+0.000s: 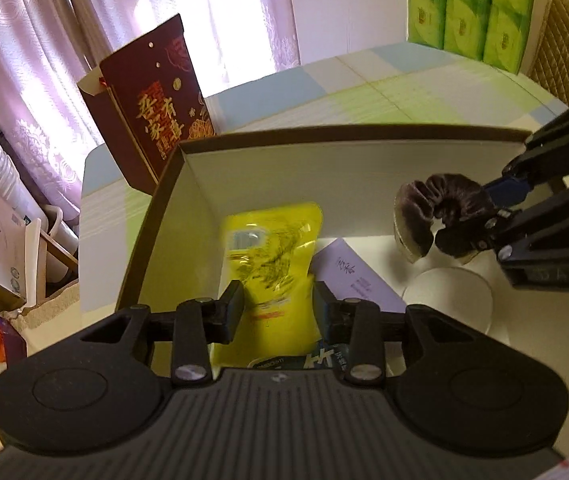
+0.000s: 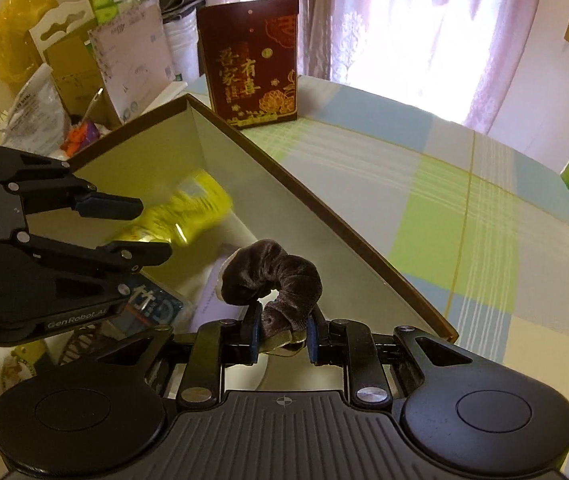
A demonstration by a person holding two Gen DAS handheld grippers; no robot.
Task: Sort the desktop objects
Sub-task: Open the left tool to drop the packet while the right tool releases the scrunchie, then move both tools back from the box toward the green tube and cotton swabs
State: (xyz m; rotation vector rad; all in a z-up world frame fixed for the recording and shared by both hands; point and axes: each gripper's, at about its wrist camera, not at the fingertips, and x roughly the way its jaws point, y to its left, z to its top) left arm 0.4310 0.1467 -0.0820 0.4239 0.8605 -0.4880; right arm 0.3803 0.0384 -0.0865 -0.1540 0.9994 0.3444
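An open cardboard box [image 1: 324, 133] with pale inner walls [image 2: 268, 200] holds a yellow packet [image 1: 272, 256], a purple card [image 1: 358, 278], a blue packet [image 2: 152, 304] and white round containers [image 1: 450, 300]. My left gripper [image 1: 278, 304] hangs open over the box, with the yellow packet [image 2: 188, 212] blurred just below and beyond its fingers [image 2: 124, 204]. At the box's right side, my right gripper [image 2: 283, 332] is shut on a brown velvet scrunchie [image 2: 280, 276]. In the left wrist view the scrunchie [image 1: 444, 196] is held above a small cup [image 1: 408, 242].
A dark red gift box [image 2: 252, 60] stands upright on the checked tablecloth [image 2: 464, 200] behind the cardboard box. Green tissue packs [image 1: 468, 8] are stacked at the far side of the table. Bags, cartons and papers [image 2: 68, 64] crowd the area beyond the table's edge.
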